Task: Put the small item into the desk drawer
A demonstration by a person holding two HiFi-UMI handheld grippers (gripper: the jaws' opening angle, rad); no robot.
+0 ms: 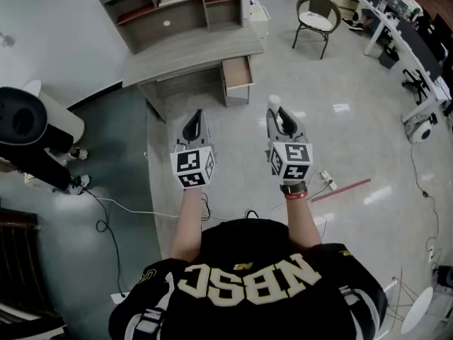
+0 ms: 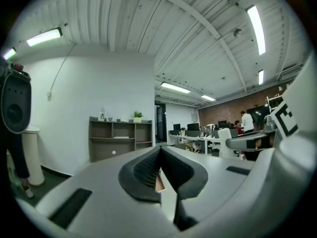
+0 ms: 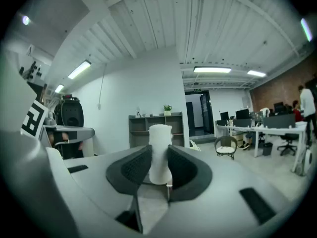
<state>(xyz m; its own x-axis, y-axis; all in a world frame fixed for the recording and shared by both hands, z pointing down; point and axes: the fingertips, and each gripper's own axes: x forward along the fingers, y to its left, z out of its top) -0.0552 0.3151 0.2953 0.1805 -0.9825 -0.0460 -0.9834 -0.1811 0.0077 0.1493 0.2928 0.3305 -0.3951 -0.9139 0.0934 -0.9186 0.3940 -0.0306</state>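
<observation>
My right gripper (image 3: 159, 166) is shut on a small white item (image 3: 159, 152), a rounded upright piece that sticks out above the pads. In the head view the same white item (image 1: 274, 102) shows at the tip of the right gripper (image 1: 280, 118). The left gripper (image 1: 195, 125) is held beside it, shut and empty, its pads meeting in the left gripper view (image 2: 159, 170). Ahead on the floor stands a grey desk (image 1: 191, 59) with one drawer (image 1: 237, 72) pulled open at its right end. Both grippers are well short of the desk.
A shelf unit (image 1: 177, 6) sits on the desk's back. A chair (image 1: 316, 18) stands to the right, with office desks (image 1: 396, 27) beyond. A black and white machine (image 1: 28, 129) is at the left. Cables and a power strip (image 1: 327, 180) lie on the floor.
</observation>
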